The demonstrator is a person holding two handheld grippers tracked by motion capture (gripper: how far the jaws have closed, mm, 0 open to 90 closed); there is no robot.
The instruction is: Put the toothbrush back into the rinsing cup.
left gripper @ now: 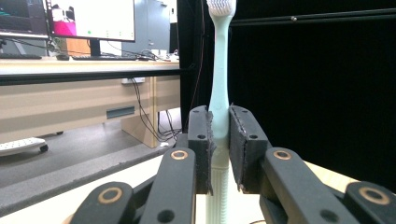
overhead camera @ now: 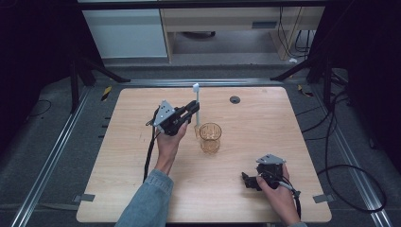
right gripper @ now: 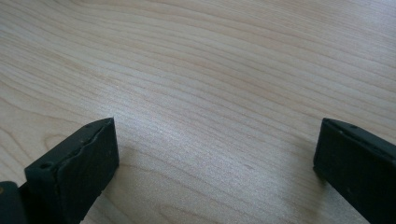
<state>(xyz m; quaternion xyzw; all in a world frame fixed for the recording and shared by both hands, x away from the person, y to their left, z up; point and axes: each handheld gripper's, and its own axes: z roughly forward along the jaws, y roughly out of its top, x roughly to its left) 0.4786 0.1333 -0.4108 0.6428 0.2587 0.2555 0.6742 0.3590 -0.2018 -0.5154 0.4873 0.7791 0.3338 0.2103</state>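
Pale mint-green plastic toothbrush with a white bristle head [left gripper: 219, 93] stands bolt upright between the jaws of the left gripper [overhead camera: 193, 109], which are closed firmly on the handle partway up its length; in the left gripper view the two black pads press flat against either side of the handle, with the ribbed lower grip hanging below them and the bristles rising well above. Its long axis runs vertical, at right angles to the gripper's own level reach

From that gripper, the amber see-through ribbed glass tumbler [overhead camera: 210, 137] sits on the light wood-grain tabletop [overhead camera: 255, 123] just beyond and below the jaw tips, slightly toward the person's right. In the high view the toothbrush [overhead camera: 197, 106] lower end hangs close beside the tumbler's far-left rim, seemingly above it; whether the tip has crossed the rim or merely lines up behind it I cannot tell from this angle

That offset is what the coming move seems to turn on: the brush is already plumb, so it likely needs only a small sideways shift toward the tumbler's mouth and then a straight drop, with the handle kept vertical so the foot clears the rim

The right gripper [overhead camera: 250, 182] rests low on the table well apart from the tumbler, near the person's own edge, with its jaws spread wide and nothing between them but bare wood. The left hand is plainly the nearer one and the one placed to finish the job
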